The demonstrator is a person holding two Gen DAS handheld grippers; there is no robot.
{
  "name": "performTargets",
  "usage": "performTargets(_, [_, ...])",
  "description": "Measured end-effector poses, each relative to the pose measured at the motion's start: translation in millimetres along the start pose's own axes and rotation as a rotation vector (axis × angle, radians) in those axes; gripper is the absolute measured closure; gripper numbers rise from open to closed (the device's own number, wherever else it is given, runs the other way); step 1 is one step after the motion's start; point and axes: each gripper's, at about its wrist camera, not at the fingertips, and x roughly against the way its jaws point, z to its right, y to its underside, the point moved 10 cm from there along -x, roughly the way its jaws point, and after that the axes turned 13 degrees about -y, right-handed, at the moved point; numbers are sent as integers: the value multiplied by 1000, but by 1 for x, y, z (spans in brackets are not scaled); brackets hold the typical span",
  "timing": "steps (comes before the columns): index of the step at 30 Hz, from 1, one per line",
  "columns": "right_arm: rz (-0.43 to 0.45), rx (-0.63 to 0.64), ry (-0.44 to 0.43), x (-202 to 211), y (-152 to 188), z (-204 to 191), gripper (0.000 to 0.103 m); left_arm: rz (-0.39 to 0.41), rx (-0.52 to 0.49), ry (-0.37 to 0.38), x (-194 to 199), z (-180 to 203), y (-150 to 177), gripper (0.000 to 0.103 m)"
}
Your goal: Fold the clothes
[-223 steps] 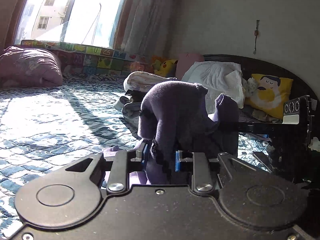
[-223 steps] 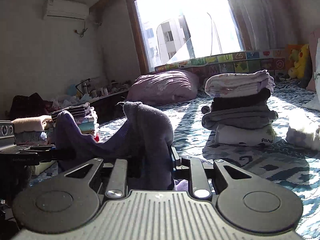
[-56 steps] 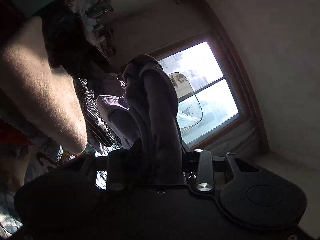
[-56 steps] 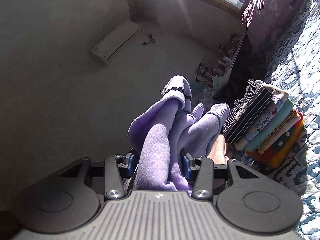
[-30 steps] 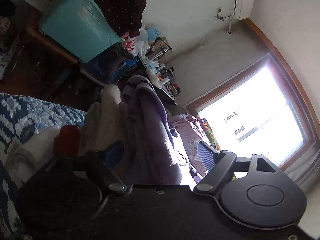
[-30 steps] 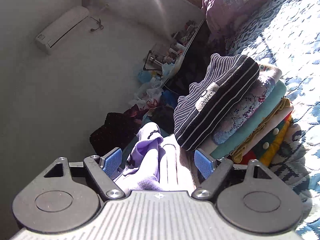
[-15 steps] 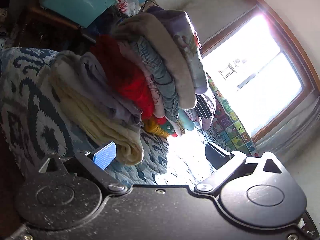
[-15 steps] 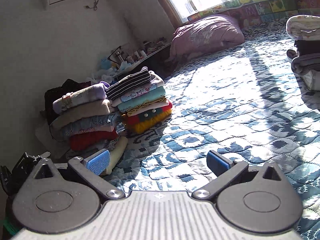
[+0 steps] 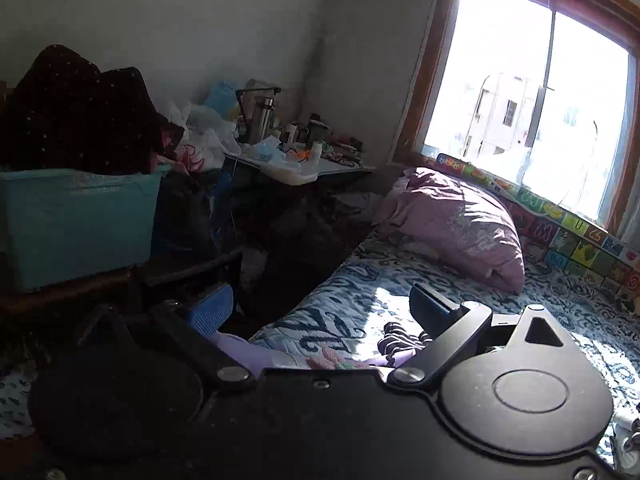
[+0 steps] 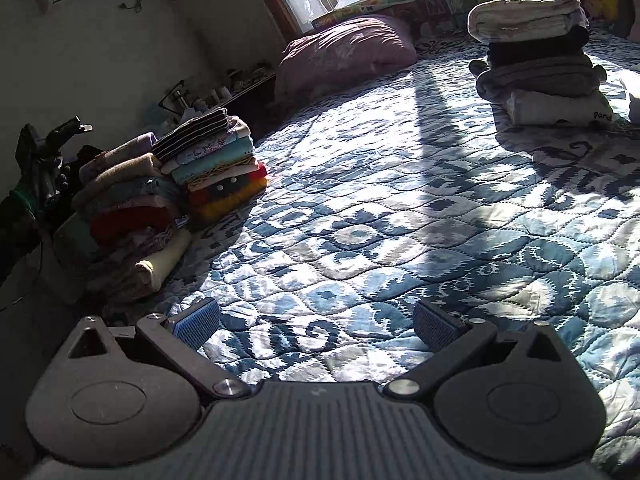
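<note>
Quilt (image 10: 400,208) lies bare and wide ahead of your right gripper (image 10: 316,322), whose jaws are spread with nothing between them. You have three piles of folded clothes around that room: two stacks touching side by side far to its left at the bed's edge, the striped-topped stack (image 10: 216,152) and the taller stack (image 10: 124,208), and one stack (image 10: 536,64) well ahead to the right. Your left gripper (image 9: 320,308) is also spread and empty, hovering over the purple garment (image 9: 256,354) atop the pile, the bed's edge dropping away just left of it.

Two clothes stacks (image 10: 168,184) left on the bed (image 10: 400,208), another stack (image 10: 536,60) far right
</note>
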Motion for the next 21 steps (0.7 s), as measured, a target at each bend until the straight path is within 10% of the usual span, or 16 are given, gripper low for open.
performTargets(2, [-4,-66,31,-7,7,18,1,-82,-196,-90,-47,10,35,13])
performTargets(9, [-85,-145,97,-44,22,51,1,-204,-282,-4,-109,22,74,15])
performTargets(21, [-118,-148,46,-54,32,28,1,-210,-527,131,-97,79,97,17])
